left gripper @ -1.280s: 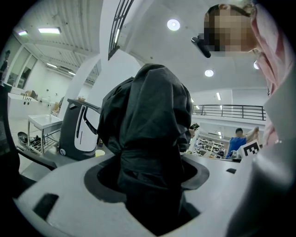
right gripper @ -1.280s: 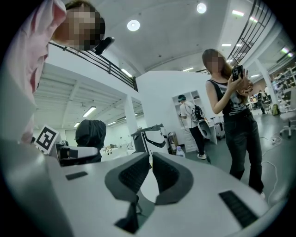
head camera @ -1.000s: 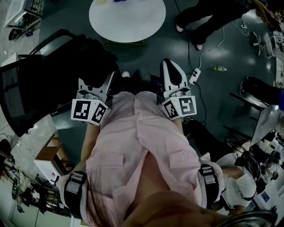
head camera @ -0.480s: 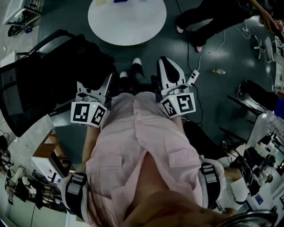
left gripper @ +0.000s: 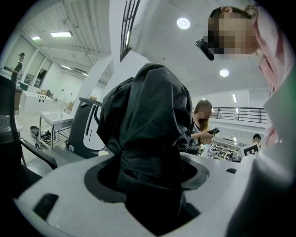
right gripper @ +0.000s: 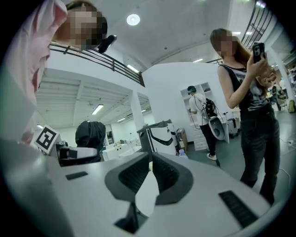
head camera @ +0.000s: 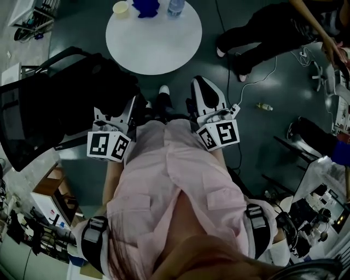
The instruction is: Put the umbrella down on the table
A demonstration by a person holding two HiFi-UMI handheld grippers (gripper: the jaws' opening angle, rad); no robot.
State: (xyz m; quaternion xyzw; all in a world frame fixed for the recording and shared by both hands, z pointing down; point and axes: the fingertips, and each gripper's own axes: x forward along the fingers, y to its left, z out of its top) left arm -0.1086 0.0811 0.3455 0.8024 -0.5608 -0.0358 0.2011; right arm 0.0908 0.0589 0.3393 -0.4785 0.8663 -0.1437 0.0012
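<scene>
Umbrella update: the black folded fabric umbrella [left gripper: 148, 115] is clamped in the grey left gripper [left gripper: 148, 173], whose jaws sit wide around the bunched cloth. It's short of the round white table [head camera: 153, 38], not over it yet. The grey right gripper [right gripper: 150, 169] has its jaws pinched together on nothing, also short of the table.

Compared to a second ago, the table has slid further into the head view and its far edge now shows. I'd say the carry is closing in and the set-down is still to come.

Count: one umbrella, two grippers, one table. On the table's far edge: one pale cup [head camera: 120, 7], one blue thing [head camera: 146, 6], one clear bottle [head camera: 175, 5].
</scene>
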